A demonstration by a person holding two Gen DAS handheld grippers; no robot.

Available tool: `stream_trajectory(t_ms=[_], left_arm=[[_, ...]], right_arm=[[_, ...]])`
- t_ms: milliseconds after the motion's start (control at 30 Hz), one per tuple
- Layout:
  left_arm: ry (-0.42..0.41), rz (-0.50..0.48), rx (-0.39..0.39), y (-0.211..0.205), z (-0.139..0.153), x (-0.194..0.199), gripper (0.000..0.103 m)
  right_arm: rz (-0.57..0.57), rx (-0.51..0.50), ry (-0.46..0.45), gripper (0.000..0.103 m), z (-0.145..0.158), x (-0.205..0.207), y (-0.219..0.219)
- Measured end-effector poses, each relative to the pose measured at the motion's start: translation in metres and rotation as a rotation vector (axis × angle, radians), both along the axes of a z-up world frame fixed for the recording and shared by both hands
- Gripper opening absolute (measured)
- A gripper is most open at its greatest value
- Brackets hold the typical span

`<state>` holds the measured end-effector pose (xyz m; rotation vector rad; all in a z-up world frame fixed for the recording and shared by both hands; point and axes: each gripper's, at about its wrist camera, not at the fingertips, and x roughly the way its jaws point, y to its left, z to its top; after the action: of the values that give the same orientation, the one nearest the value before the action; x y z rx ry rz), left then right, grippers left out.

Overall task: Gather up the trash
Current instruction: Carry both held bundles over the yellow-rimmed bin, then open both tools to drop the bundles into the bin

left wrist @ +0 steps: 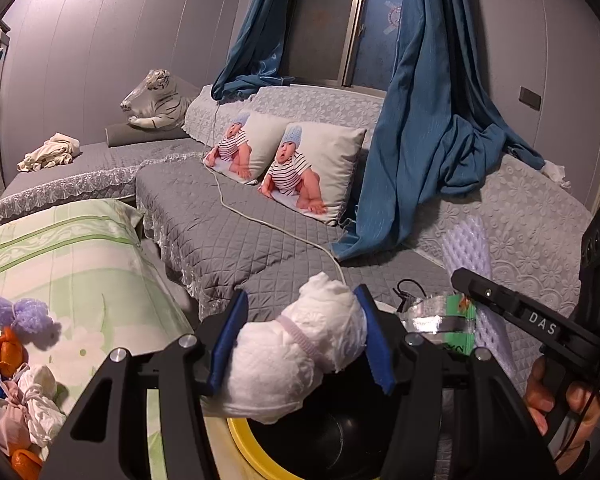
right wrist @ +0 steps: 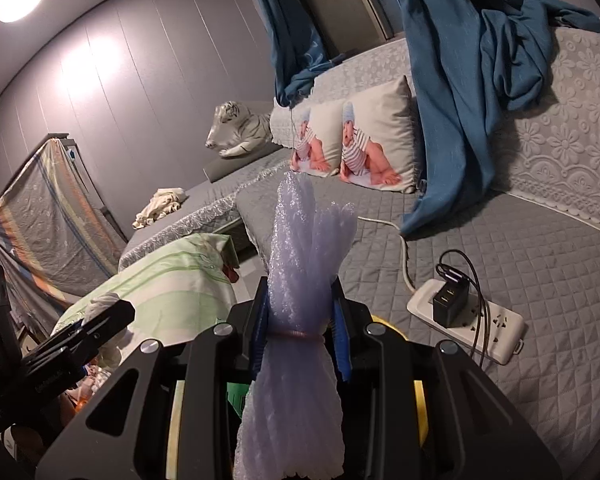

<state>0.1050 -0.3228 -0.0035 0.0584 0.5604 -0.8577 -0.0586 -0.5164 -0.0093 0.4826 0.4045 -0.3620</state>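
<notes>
Over the bin point(left wrist: 256, 446), "DAS" marks the right gripper point(left wrist: 476, 292).

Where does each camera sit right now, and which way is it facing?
Left wrist: on the left gripper, facing the sofa and window; its fingers clamp a white wad over the bin; the right gripper and hand show at right.
Right wrist: on the right gripper, facing the same sofa; its fingers clamp purple foam net over the bin; the left gripper shows at left.
Shared: baby pillows, tiger, curtain.
</notes>
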Motion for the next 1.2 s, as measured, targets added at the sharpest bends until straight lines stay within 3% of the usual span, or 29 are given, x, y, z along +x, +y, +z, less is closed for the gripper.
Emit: stream_trajectory(t_ms=[967, 1100, 1200], left_arm=[[0.108, -0.004, 0.069, -0.037, -0.047, 0.017, 0.053], [0.117, 0.001, 0.059, -0.035, -0.048, 0.019, 0.059], [0.104, 0.016, 0.049, -0.030, -0.045, 0.018, 0.073]], right_arm=[[-0.008, 0.014, 0.172, 0.027, -0.062, 0.031, -0.004], [-0.021, 0.008, 0.173, 0.028, -0.063, 0.031, -0.004], [-0.054, -0.003, 0.173, 0.037, -0.063, 0.029, -0.006]])
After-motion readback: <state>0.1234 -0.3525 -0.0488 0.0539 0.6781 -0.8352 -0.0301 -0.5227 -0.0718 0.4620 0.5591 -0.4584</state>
